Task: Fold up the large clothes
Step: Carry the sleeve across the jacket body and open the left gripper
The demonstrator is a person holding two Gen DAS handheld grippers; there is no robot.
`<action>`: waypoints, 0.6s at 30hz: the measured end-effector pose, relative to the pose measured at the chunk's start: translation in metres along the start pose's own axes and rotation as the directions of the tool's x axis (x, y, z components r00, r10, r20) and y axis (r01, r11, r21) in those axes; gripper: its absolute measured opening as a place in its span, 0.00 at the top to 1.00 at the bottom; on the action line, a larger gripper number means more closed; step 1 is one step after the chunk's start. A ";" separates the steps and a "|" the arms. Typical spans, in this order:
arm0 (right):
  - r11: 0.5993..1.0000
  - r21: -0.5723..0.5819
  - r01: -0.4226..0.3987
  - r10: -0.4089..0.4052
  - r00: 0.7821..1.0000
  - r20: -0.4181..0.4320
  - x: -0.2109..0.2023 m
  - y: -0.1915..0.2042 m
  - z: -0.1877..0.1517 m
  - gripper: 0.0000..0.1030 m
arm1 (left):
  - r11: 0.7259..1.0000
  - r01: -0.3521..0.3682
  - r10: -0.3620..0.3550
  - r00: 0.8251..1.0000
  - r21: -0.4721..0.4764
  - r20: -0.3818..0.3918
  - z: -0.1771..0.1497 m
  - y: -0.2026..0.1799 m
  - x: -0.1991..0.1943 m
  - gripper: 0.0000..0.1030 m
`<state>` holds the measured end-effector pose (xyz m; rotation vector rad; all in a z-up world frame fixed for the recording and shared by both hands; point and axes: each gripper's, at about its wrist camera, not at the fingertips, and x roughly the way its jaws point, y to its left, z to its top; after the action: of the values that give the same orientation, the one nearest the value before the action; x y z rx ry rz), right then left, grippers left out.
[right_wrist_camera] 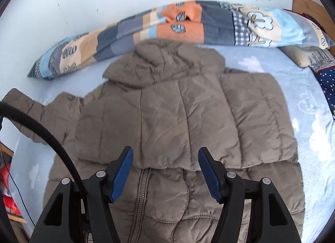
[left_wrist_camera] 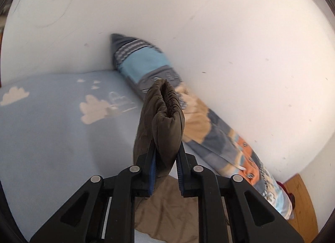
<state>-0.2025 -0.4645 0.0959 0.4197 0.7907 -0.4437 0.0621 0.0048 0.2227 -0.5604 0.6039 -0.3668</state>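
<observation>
One big puffy jacket (right_wrist_camera: 167, 117) lies mid-frame on the bed (right_wrist_camera: 293, 88), soft and light, so my left gripper (left_wrist_camera: 166, 159) pinches its stretchy cuff (left_wrist_camera: 167, 104) tight while my right gripper (right_wrist_camera: 165, 171) stays wide apart, empty.

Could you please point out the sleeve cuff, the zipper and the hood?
cuff (left_wrist_camera: 170, 104): left wrist view, on its gathered elastic edge.
zipper (right_wrist_camera: 140, 198): right wrist view, midway along the teeth.
hood (right_wrist_camera: 165, 62): right wrist view, on its middle.

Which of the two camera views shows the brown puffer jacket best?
The right wrist view: the puffer jacket lies spread across the bed, hood and zipper visible. The left wrist view shows only its sleeve cuff pinched in the left gripper.
</observation>
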 end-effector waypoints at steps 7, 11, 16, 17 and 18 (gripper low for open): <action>0.996 0.087 -0.033 0.027 0.997 0.067 -0.036 -0.022 0.007 0.33 | 0.974 0.169 -0.166 0.986 0.150 -0.033 -0.029 -0.112 -0.028 0.84; 0.992 0.122 -0.030 0.020 0.996 0.088 -0.051 -0.039 0.008 0.33 | 0.934 0.282 -0.264 0.958 0.219 -0.110 -0.060 -0.173 -0.029 0.84; 0.985 0.174 -0.021 0.000 0.993 0.121 -0.067 -0.064 0.010 0.33 | 0.894 0.359 -0.314 0.929 0.270 -0.195 -0.101 -0.221 -0.014 0.84; 0.983 0.182 -0.019 -0.004 0.992 0.125 -0.069 -0.068 0.010 0.33 | 0.887 0.372 -0.320 0.922 0.274 -0.216 -0.111 -0.230 -0.009 0.84; 0.982 0.190 -0.019 -0.006 0.992 0.126 -0.071 -0.072 0.011 0.33 | 0.882 0.382 -0.325 0.917 0.276 -0.232 -0.118 -0.236 -0.005 0.84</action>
<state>-0.2781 -0.5141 0.1421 0.5670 0.6258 -0.5373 -0.0527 -0.2246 0.2838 -0.3266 0.5995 -0.8561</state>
